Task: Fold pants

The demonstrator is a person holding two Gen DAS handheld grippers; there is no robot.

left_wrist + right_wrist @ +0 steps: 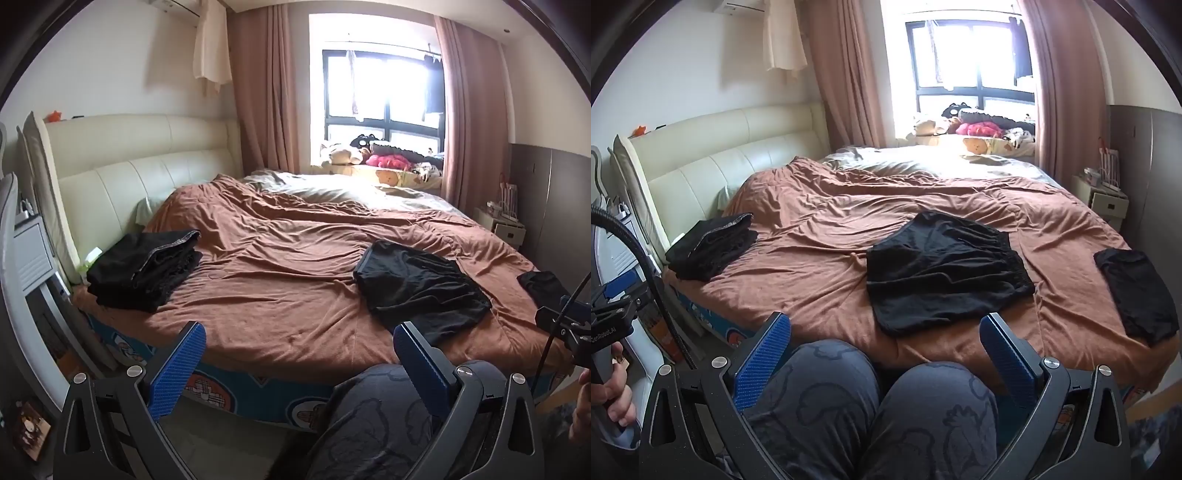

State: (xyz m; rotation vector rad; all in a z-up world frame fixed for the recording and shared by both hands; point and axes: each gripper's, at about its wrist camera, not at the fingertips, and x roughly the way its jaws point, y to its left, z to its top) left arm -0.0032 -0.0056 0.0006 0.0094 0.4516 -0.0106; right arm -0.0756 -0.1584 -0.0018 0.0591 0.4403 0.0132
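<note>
Black pants (pixel 942 266) lie folded flat on the brown bedcover (pixel 820 236), near the front edge; the left wrist view shows these pants (pixel 417 284) to the right. A stack of folded black clothes (pixel 144 269) sits by the headboard, seen as a stack (pixel 709 247) at the left in the right wrist view. Another small black garment (pixel 1137 291) rests at the right edge of the bed. My left gripper (pixel 299 354) is open, held short of the bed with nothing between its blue pads. My right gripper (pixel 884 347) is open too, above a person's knees (pixel 871 406), just short of the pants.
A cream padded headboard (pixel 147 173) stands at the left, a window (pixel 384 88) with pink curtains at the back. Plush toys (pixel 384 158) lie on the sill. A bedside cabinet (pixel 1104 199) stands far right. A hand (pixel 617 398) holds the other gripper's handle at the left.
</note>
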